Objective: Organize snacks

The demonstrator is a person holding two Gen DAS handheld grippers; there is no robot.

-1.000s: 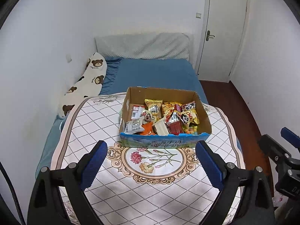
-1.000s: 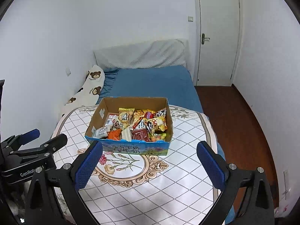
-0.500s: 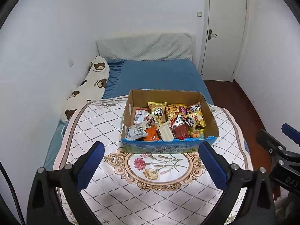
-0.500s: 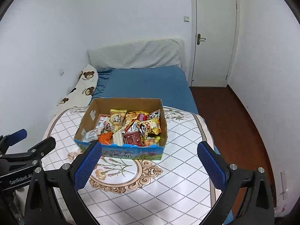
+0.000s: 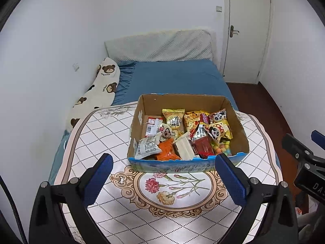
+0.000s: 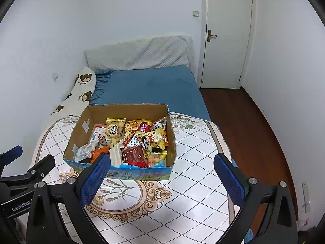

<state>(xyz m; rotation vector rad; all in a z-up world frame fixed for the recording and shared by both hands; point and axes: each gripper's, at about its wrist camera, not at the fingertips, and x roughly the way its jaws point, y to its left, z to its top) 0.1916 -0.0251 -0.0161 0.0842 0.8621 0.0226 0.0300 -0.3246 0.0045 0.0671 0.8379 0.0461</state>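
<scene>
An open cardboard box (image 5: 239, 130) with a blue printed front stands on the patterned table (image 5: 113, 134), full of several snack packets: an orange bag (image 5: 167, 150), a white bar (image 5: 185, 148), a red packet (image 5: 203, 146), panda packets (image 5: 218, 131). My left gripper (image 5: 163, 179) is open and empty, just short of the box's front wall. In the right wrist view the box (image 6: 172, 142) sits ahead and left; my right gripper (image 6: 162, 179) is open and empty, its left pad overlapping the box's front edge.
The table (image 6: 199, 162) with a floral cloth stands against a blue bed (image 5: 174, 77). A bear-print pillow (image 5: 97, 93) lies by the left wall. A white door (image 6: 225, 40) and wooden floor (image 6: 243, 122) are at the right.
Both grippers have shifted slightly; the box now appears a bit nearer and more left in the right wrist view. Both stay open and empty.
</scene>
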